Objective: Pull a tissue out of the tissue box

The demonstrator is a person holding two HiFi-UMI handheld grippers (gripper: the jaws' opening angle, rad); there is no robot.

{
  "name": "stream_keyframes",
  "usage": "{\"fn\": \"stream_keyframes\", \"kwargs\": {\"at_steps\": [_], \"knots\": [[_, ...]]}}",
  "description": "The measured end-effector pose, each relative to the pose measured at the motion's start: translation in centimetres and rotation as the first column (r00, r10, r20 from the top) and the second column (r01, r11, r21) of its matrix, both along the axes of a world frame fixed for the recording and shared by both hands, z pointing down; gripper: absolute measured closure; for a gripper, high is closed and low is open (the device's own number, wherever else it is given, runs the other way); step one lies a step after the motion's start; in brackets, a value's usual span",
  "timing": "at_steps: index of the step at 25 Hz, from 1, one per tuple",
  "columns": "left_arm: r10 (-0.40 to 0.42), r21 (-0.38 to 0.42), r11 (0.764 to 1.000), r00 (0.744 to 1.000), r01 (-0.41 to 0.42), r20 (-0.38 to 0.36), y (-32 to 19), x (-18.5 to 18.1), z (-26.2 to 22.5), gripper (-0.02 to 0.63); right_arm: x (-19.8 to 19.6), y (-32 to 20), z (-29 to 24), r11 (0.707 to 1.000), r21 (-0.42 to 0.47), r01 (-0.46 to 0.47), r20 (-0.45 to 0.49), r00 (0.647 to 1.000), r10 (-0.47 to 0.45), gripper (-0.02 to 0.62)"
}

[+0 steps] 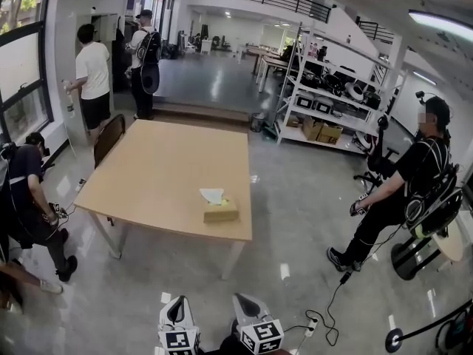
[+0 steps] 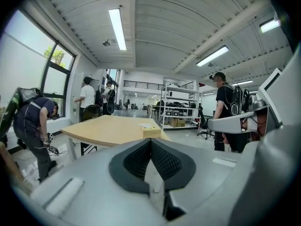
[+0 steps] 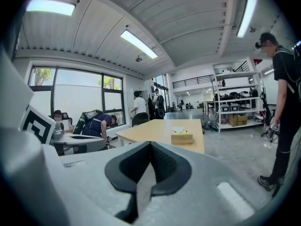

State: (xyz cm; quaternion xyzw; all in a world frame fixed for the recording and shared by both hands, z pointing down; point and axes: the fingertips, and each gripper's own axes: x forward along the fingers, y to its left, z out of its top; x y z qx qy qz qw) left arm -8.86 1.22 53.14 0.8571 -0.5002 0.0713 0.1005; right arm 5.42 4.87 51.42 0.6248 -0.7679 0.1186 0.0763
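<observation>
Pulling has not begun: nothing of the job looks done yet. The left gripper (image 2: 150, 147) and right gripper (image 3: 149, 147) both have jaws pressed together, with nothing between them. The tissue box (image 3: 181, 137) sits on the table (image 3: 150, 128), straight ahead of the jaws and well apart. Its long side lies across the way they point. A white tissue (image 1: 212, 195) sticks up from its top, maybe leaning a little. Reaching, pinching and pulling are left.

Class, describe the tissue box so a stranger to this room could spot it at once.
Find the big pale wooden table on the grey floor. Near its nearer right corner sits the tissue box, low and yellowish-tan. Nothing else is on the table, and a white tissue sticks up from it.
</observation>
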Motion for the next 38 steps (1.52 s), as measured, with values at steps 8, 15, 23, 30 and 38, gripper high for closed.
{"fn": "stream_keyframes", "kwargs": {"at_steps": [8, 15, 23, 30, 38], "knots": [[-0.014, -0.041, 0.999, 1.0, 0.015, 0.026, -2.4, 4.0, 0.5, 0.588, 4.6, -2.1, 0.4, 1.0, -0.005, -0.008, -0.011, 1.0, 0.008, 0.603], [-0.047, -0.027, 0.998, 0.996, 0.049, 0.069, -5.9, 8.3, -0.8, 0.588, 8.7, -6.5, -0.5, 0.999, 0.002, 0.043, 0.027, 0.999, -0.043, 0.603], [-0.097, 0.001, 0.995, 0.989, 0.098, 0.111, -9.3, 13.4, -3.0, 0.588, 13.3, -11.5, -1.8, 0.99, 0.047, 0.134, 0.054, 0.989, -0.136, 0.603], [-0.174, -0.006, 0.984, 0.976, 0.176, 0.13, -10.2, 13.7, -0.9, 0.588, 14.6, -13.4, -1.2, 0.982, 0.061, 0.178, 0.087, 0.979, -0.182, 0.603], [-0.189, -0.012, 0.981, 0.975, 0.192, 0.115, -12.3, 13.8, 0.7, 0.588, 15.2, -14.7, 1.0, 0.984, 0.016, 0.175, 0.078, 0.981, -0.176, 0.603]]}}
